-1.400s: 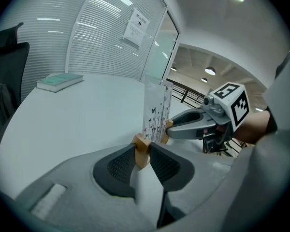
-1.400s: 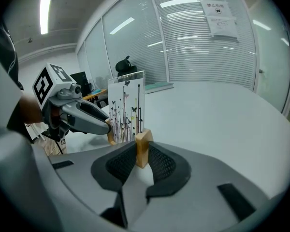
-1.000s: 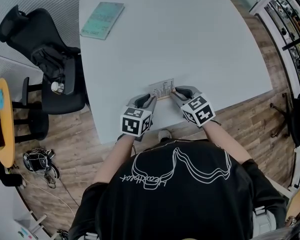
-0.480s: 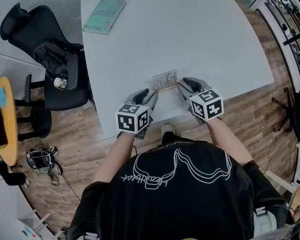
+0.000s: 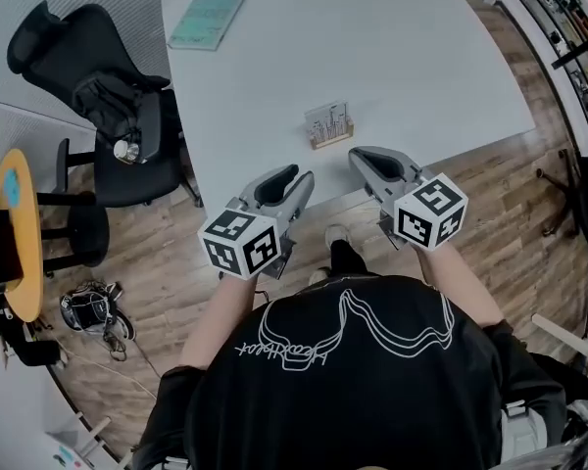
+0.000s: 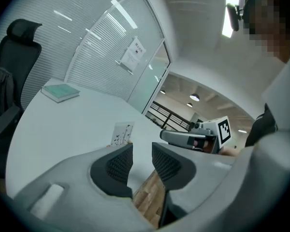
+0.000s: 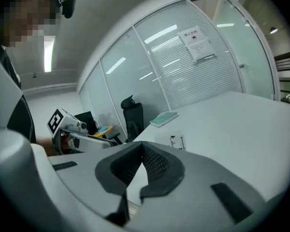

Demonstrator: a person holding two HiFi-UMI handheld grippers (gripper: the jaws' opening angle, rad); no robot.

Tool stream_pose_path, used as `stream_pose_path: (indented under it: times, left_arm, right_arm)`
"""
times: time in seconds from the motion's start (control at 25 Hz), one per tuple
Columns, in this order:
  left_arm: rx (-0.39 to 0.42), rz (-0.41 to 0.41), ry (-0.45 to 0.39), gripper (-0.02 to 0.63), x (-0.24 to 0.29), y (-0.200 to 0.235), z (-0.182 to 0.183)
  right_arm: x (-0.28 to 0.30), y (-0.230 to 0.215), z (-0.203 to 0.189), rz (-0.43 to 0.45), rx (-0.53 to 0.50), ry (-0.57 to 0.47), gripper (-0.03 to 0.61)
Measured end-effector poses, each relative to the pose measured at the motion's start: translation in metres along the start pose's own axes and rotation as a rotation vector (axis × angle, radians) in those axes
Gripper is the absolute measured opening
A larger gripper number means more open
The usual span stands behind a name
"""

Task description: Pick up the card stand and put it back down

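Observation:
The card stand [image 5: 328,125], a small wooden base with a white printed card upright in it, rests on the white table [image 5: 392,47] near its front edge. It also shows in the left gripper view as the card stand [image 6: 122,133] and in the right gripper view as the card stand [image 7: 176,141]. My left gripper [image 5: 296,176] hovers off the table edge, short of the stand; its jaws [image 6: 141,151] stand apart, closing slightly, with nothing between them. My right gripper [image 5: 361,155] is drawn back likewise, its jaws [image 7: 142,149] shut together and empty.
A teal book [image 5: 208,18] lies at the table's far left corner. A black office chair [image 5: 108,96] stands left of the table, with a round yellow side table [image 5: 15,233] beyond it. Wooden floor lies beneath both grippers.
Both grippers have drawn back from the card stand toward the person, past the table edge. The stand stays on the table, untouched. The right jaws have closed.

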State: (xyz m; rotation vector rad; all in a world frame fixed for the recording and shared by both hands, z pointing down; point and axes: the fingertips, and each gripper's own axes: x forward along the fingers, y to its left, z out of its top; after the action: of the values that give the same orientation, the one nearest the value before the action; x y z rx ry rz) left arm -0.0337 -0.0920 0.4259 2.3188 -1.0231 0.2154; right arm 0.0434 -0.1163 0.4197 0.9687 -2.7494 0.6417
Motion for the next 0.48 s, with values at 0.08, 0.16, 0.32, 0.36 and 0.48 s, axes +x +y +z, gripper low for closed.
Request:
stream_pose_path:
  times: [0.08, 0.16, 0.32, 0.36, 0.48]
  left_arm:
    - [0.01, -0.027, -0.032, 0.122, -0.015, -0.015, 0.006]
    - [0.022, -0.059, -0.066, 0.098, -0.027, -0.03, 0.013]
    - [0.075, -0.105, -0.065, 0.041, -0.039, -0.051, 0.019]
    - [0.1, -0.108, -0.051, 0.033, -0.04, -0.055, 0.018]
    - [0.153, -0.13, -0.042, 0.02, -0.047, -0.068, 0.015]
  right_arm:
    - [-0.011, 0.021, 0.006, 0.034, -0.019, -0.021, 0.011]
    - [-0.022, 0.039, 0.011, 0.078, -0.032, -0.041, 0.009]
    - [-0.034, 0.071, 0.016, 0.181, -0.05, -0.056, 0.009]
    - [-0.036, 0.077, 0.017, 0.194, -0.052, -0.056, 0.009]
    - [-0.042, 0.09, 0.014, 0.197, -0.08, -0.036, 0.009]
